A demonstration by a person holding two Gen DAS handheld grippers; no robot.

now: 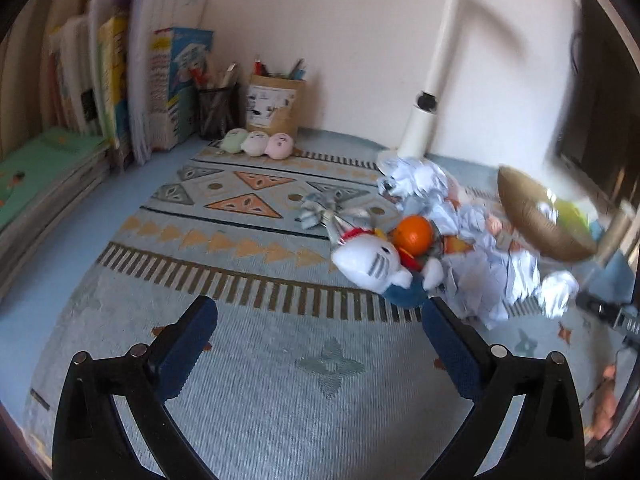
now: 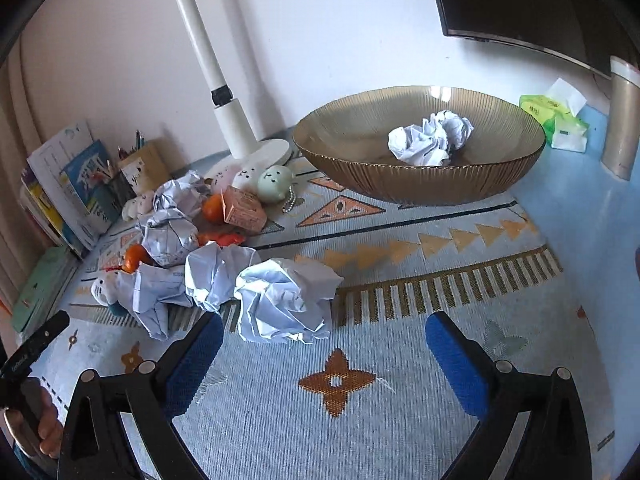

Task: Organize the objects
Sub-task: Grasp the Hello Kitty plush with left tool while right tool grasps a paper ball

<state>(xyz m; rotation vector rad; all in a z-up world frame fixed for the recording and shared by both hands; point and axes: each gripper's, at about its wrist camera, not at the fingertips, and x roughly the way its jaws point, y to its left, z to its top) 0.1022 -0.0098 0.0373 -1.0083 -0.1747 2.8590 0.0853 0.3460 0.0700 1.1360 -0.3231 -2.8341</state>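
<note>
A heap of crumpled paper balls [image 2: 280, 300], oranges [image 2: 212, 206], a small orange carton [image 2: 244, 208] and plush toys lies on the patterned mat. A brown ribbed bowl [image 2: 420, 184] at the back holds one crumpled paper ball [image 2: 432, 140]. My right gripper [image 2: 324, 344] is open and empty, just in front of the nearest paper ball. My left gripper [image 1: 320, 328] is open and empty, its right finger close to a white cat plush [image 1: 372, 264] beside an orange [image 1: 412, 234] and crumpled paper [image 1: 480, 276]. The bowl [image 1: 540, 220] shows blurred at right.
A white desk lamp [image 2: 224, 100] stands behind the heap. Books [image 1: 120, 80], pen holders [image 1: 276, 104] and three small round plushes [image 1: 256, 144] line the back left. A green tissue pack [image 2: 560, 120] and a monitor [image 2: 520, 0] sit at right.
</note>
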